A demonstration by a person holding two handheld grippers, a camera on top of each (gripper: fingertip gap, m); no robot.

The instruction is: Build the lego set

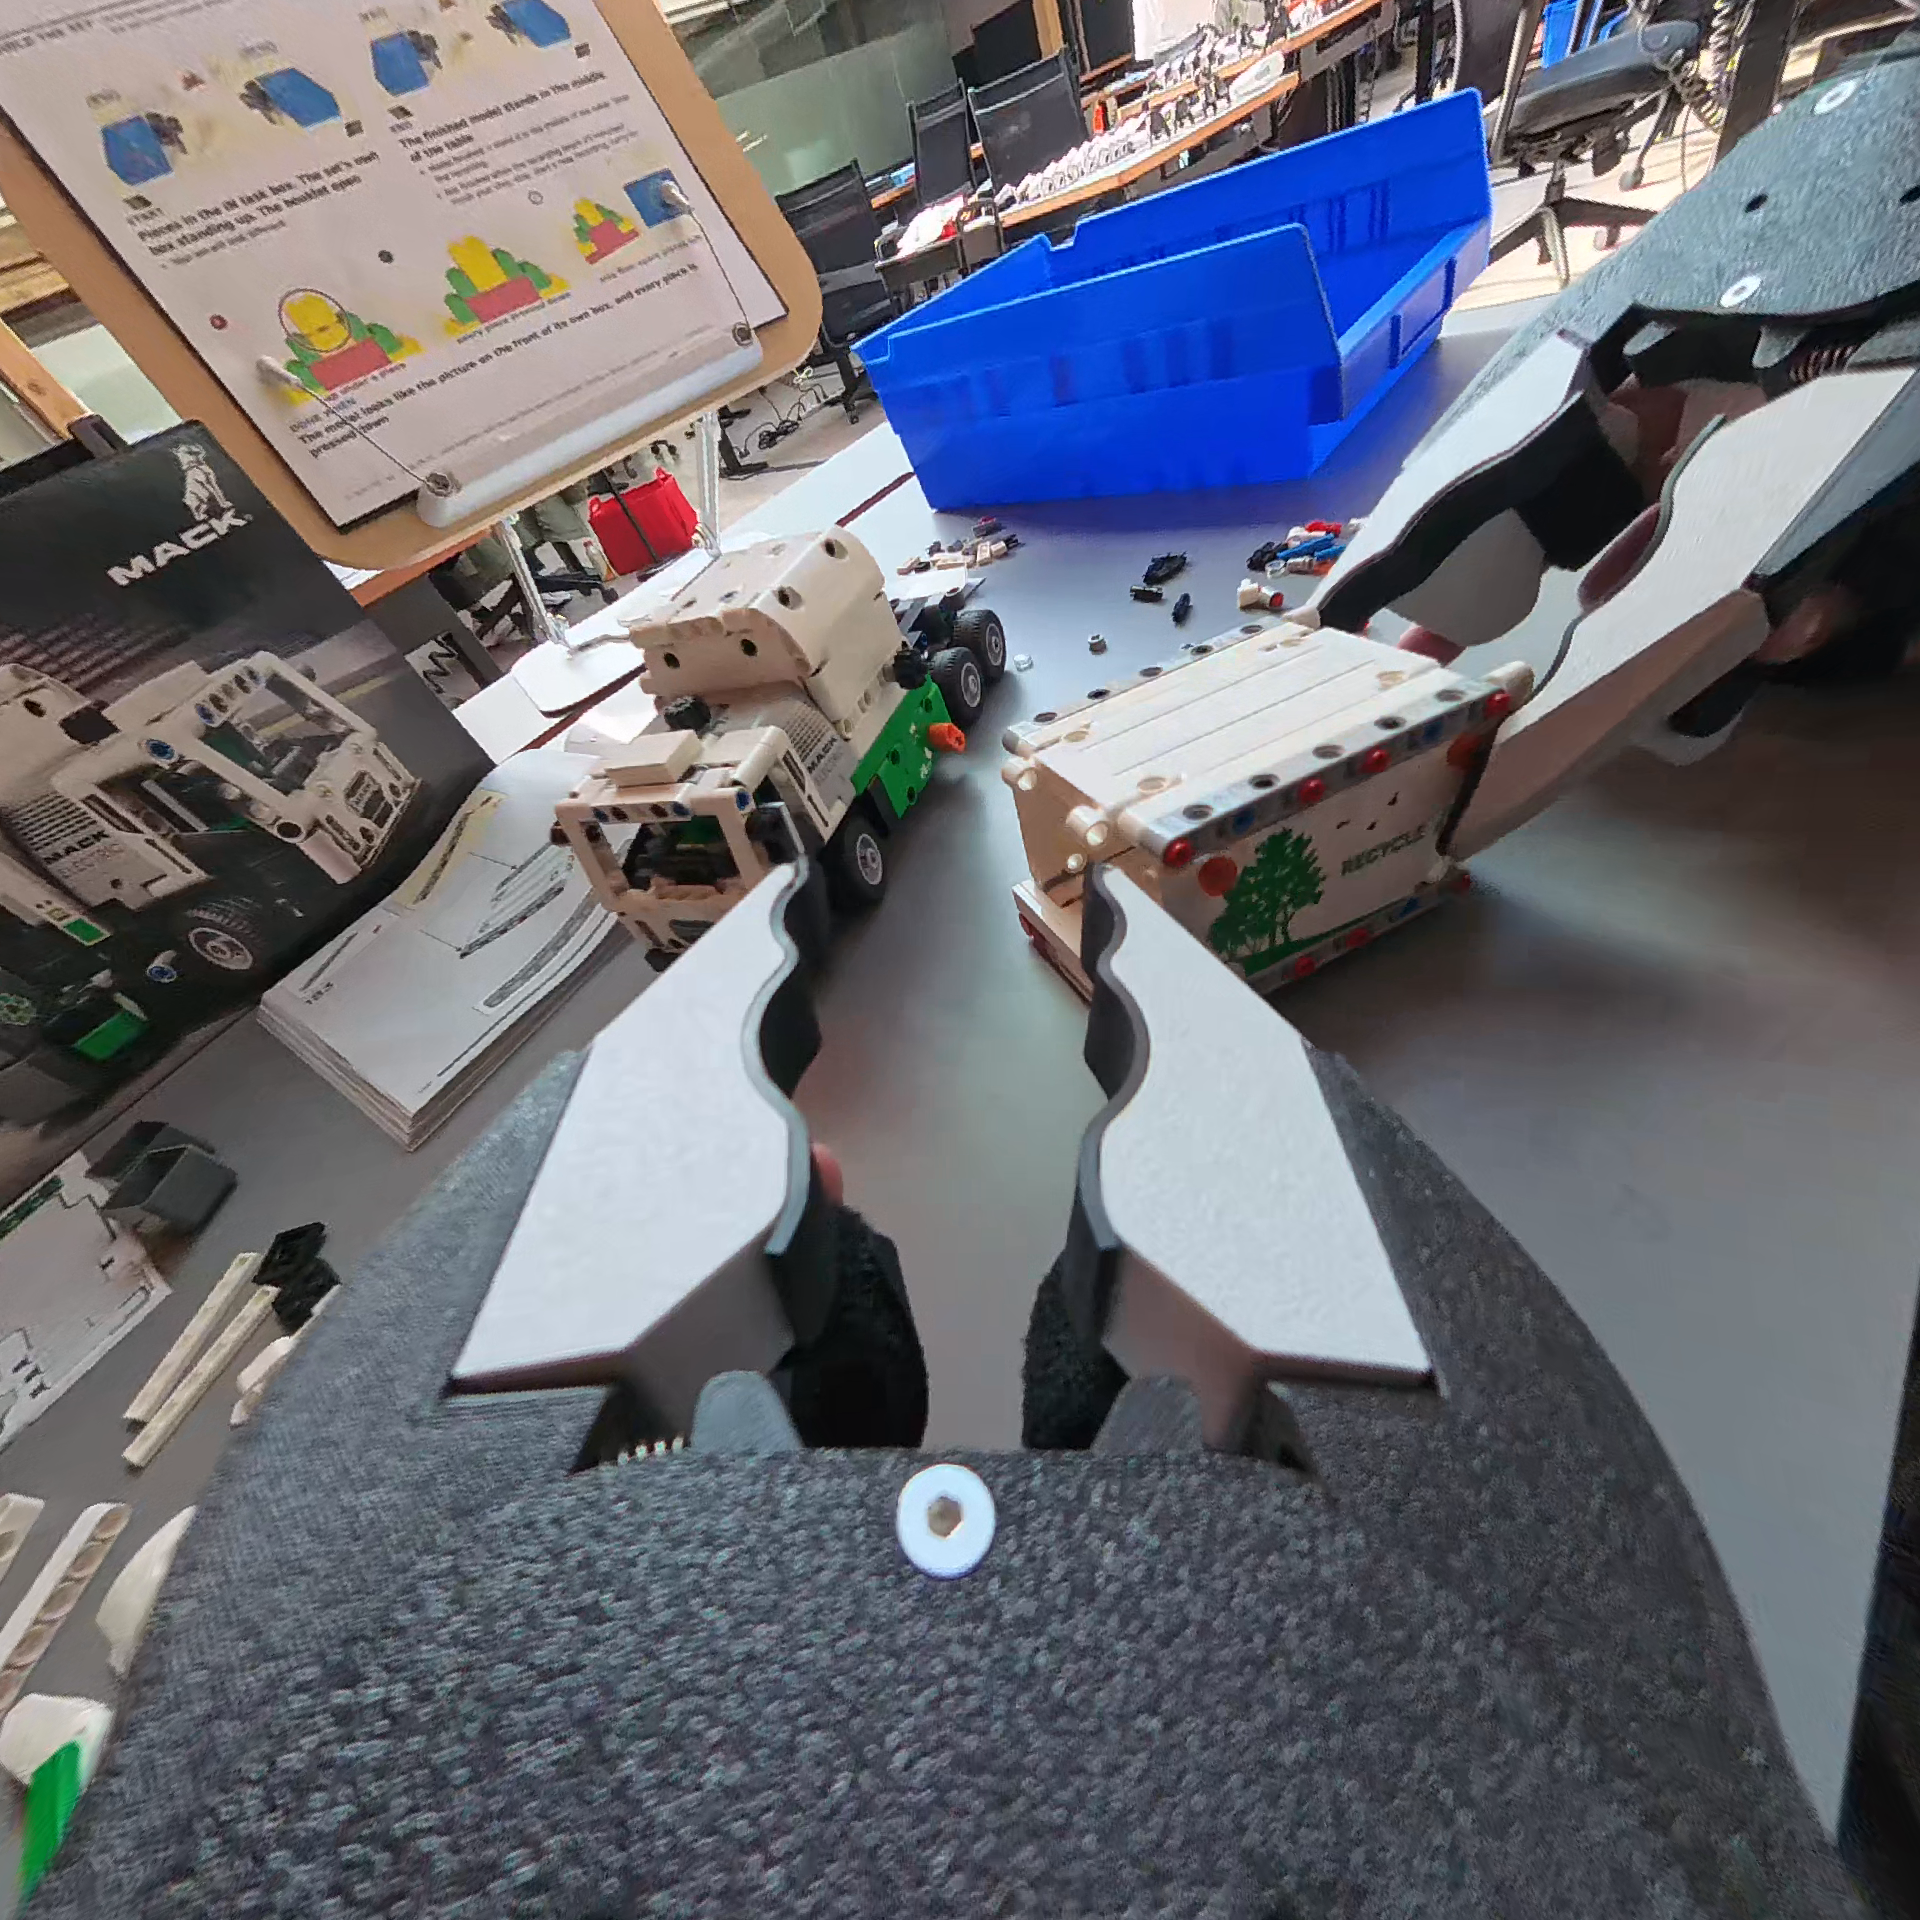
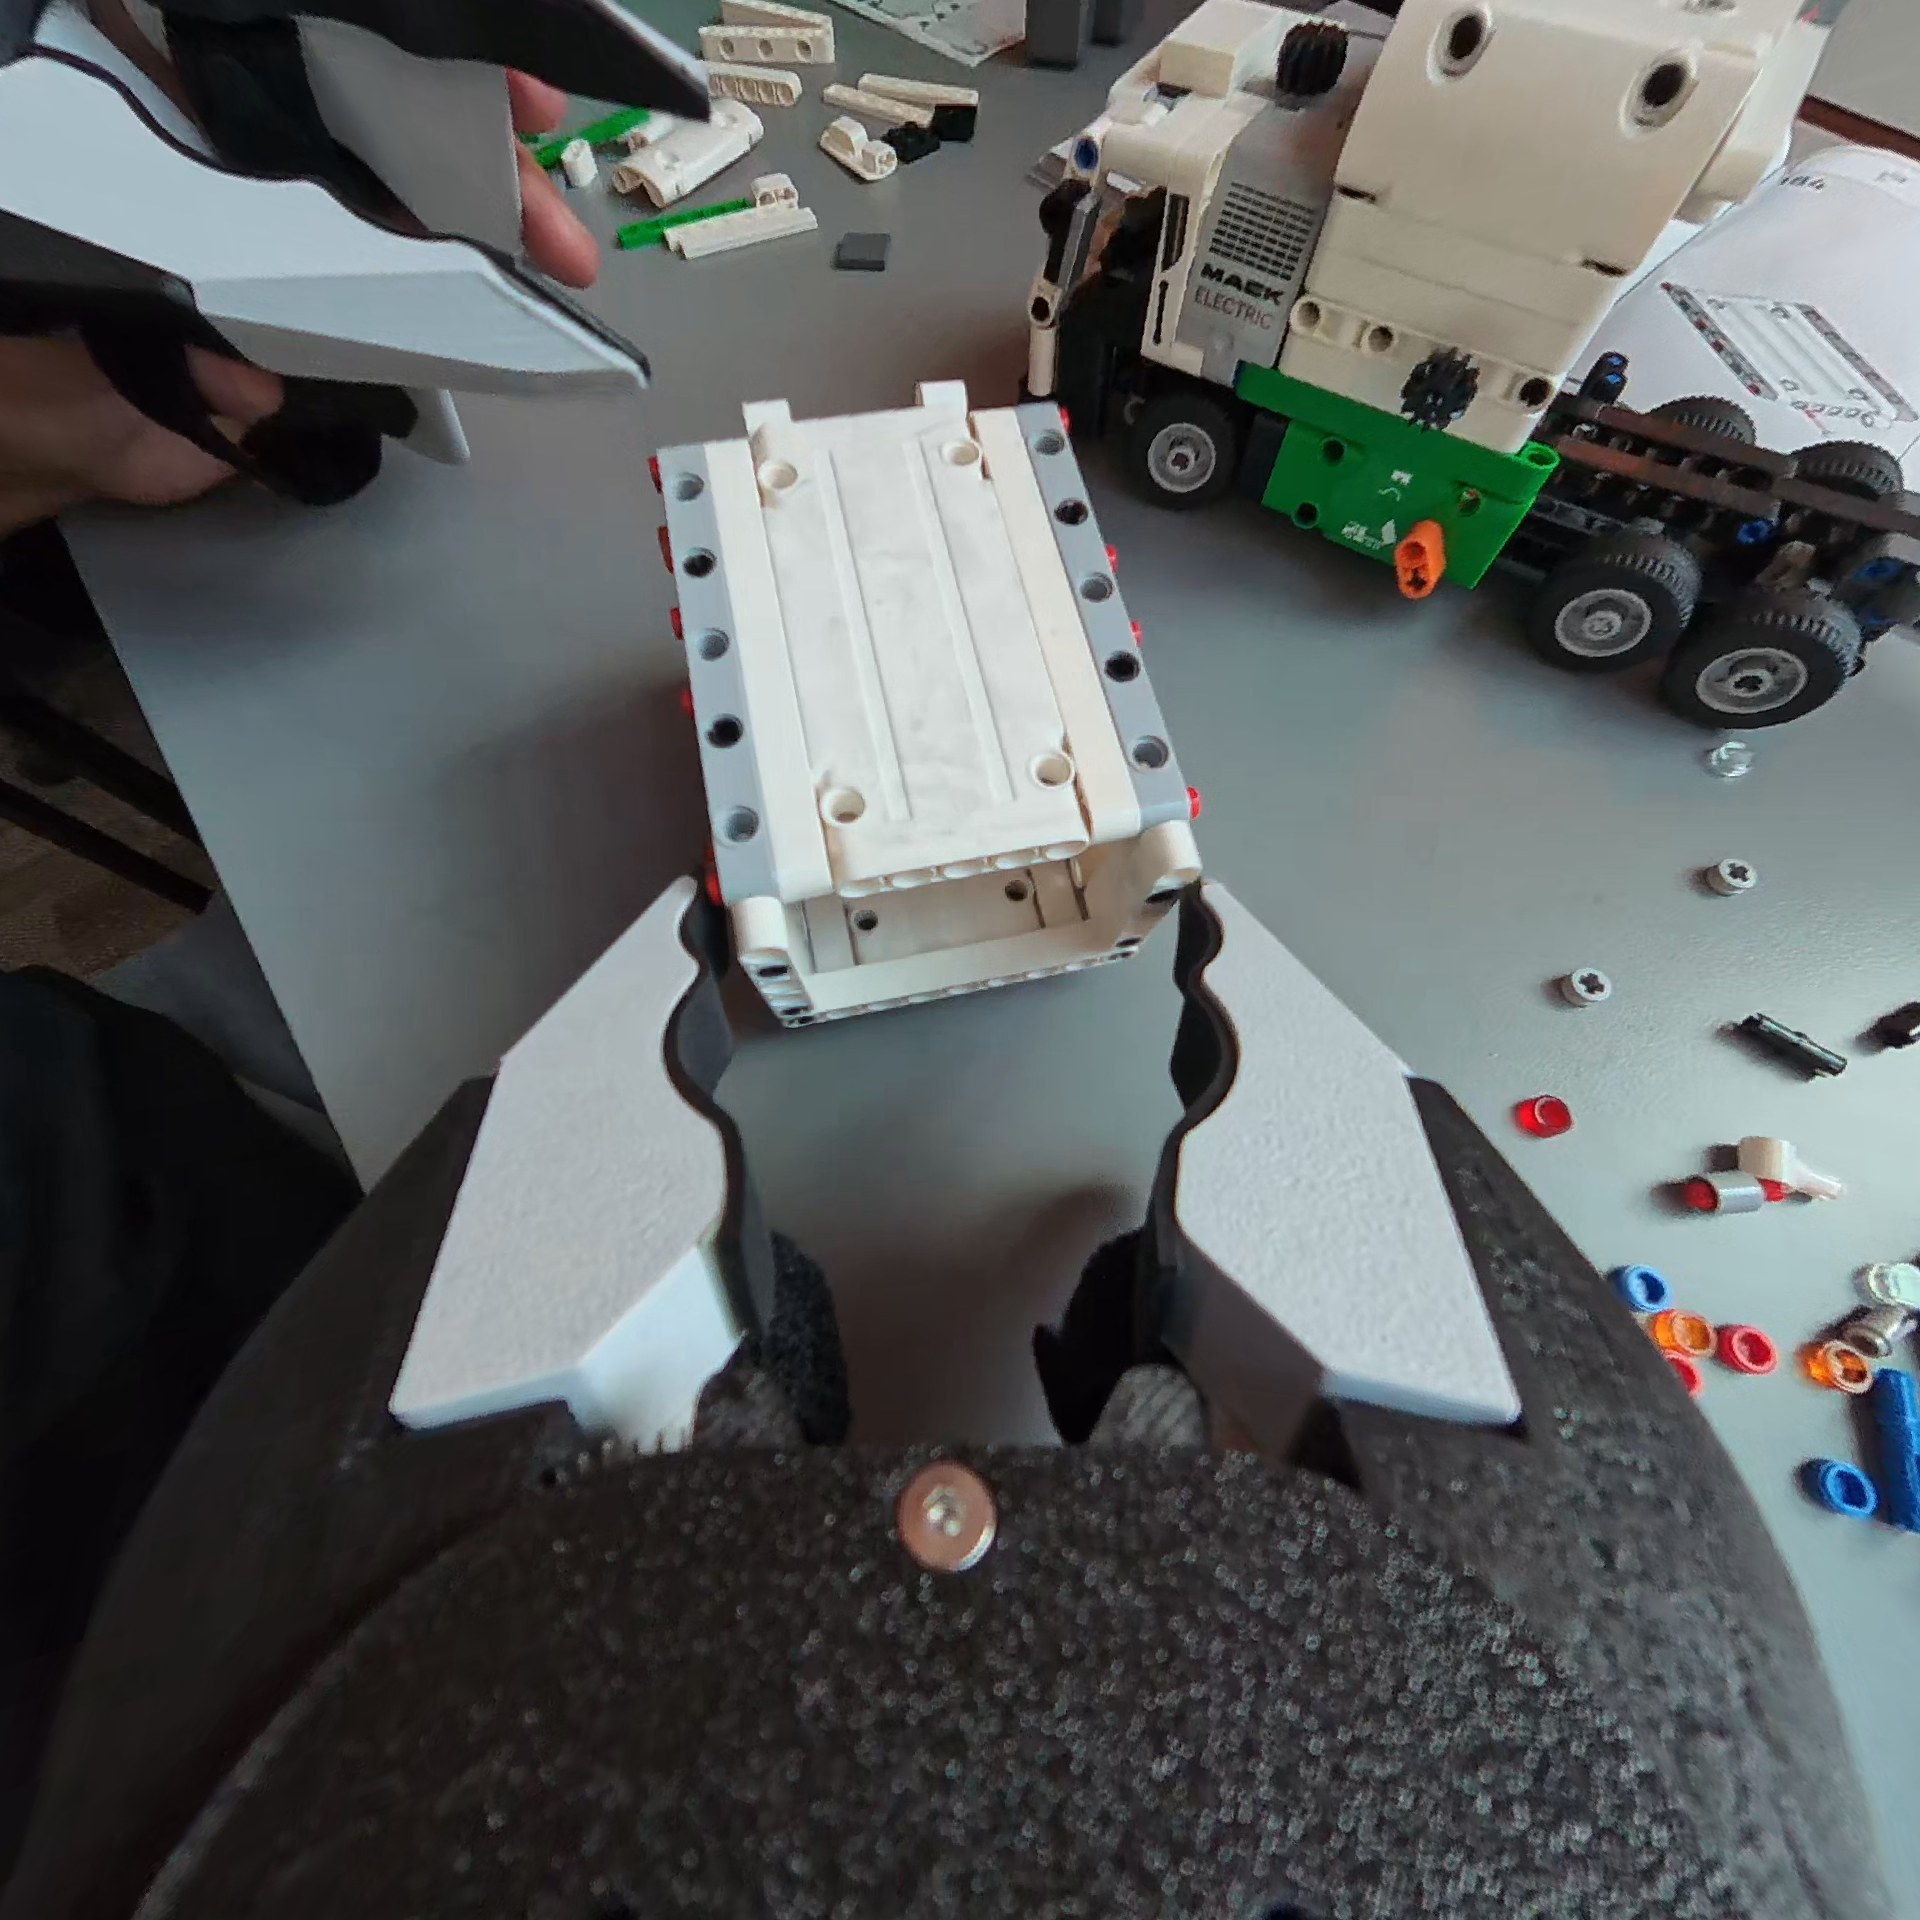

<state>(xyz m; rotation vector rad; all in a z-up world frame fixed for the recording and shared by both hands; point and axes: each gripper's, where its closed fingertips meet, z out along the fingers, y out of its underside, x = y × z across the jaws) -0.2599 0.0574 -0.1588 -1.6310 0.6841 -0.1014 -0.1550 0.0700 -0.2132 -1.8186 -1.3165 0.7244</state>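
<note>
A white container body (image 2: 914, 665) with grey side beams and red pins lies on the grey table (image 2: 436, 727); its tree sticker side shows in the left wrist view (image 1: 1278, 883). My right gripper (image 2: 943, 899) is open wide, a fingertip on each side of the body's near end; I cannot tell if they touch. It also shows in the left wrist view (image 1: 1387, 727). My left gripper (image 1: 948, 881) is open and empty, low over the table between the body and the white-and-green truck (image 1: 769, 727), which also shows in the right wrist view (image 2: 1382, 312).
A blue bin (image 1: 1195, 343) stands at the back. An instruction board (image 1: 416, 239), the set's box (image 1: 156, 748) and a booklet (image 1: 447, 977) are at left. Small loose pins (image 2: 1766, 1340) and white beams (image 2: 769, 125) lie scattered. The table edge (image 2: 208, 831) is near.
</note>
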